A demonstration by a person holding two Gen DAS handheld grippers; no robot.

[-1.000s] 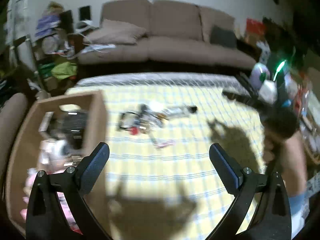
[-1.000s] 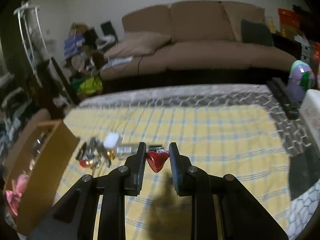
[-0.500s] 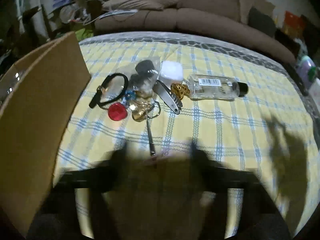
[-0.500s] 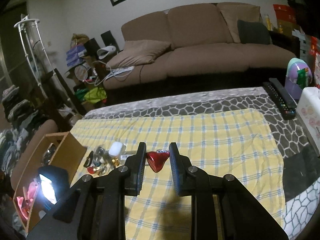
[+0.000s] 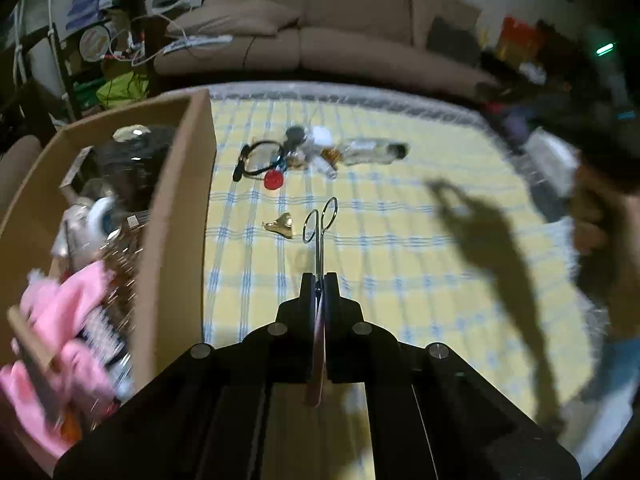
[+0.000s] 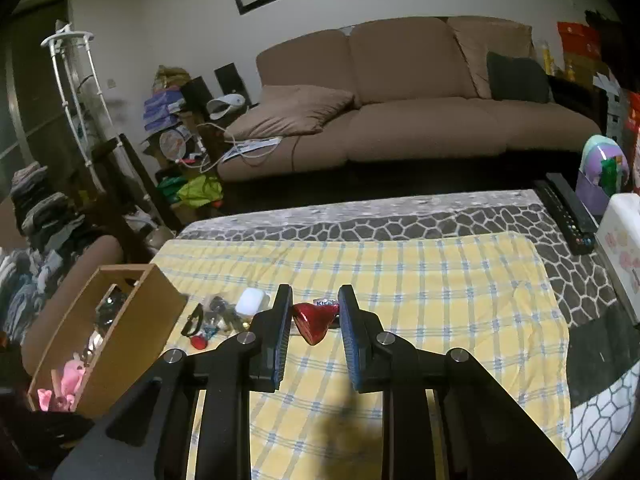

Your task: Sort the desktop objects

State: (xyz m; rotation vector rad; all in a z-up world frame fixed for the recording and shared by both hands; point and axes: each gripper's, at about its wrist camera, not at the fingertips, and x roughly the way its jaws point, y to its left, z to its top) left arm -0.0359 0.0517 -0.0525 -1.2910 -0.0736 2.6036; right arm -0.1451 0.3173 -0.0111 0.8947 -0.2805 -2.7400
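Observation:
My left gripper (image 5: 319, 280) is shut on small metal scissors (image 5: 319, 227), held by the blades with the finger loops pointing away, above the yellow checked cloth (image 5: 400, 248). A gold foil candy (image 5: 282, 225) lies just left of the loops. Beyond lies a pile (image 5: 304, 152) with a black band, a red cap, a white case and a clear bottle (image 5: 372, 151). My right gripper (image 6: 314, 312) is shut on a red foil candy (image 6: 313, 322), held above the cloth. The cardboard box (image 5: 176, 216) stands at left, filled with items; it also shows in the right wrist view (image 6: 120, 320).
A pink cloth (image 5: 60, 320) lies in the box. A remote (image 6: 568, 212), a purple egg-shaped toy (image 6: 602, 168) and a white box (image 6: 620, 248) sit at the right edge. A brown sofa (image 6: 400, 112) stands behind the table.
My left gripper has dropped to the cloth, shut on the scissors and pulled back with them. My right gripper has risen slightly, still holding the red candy.

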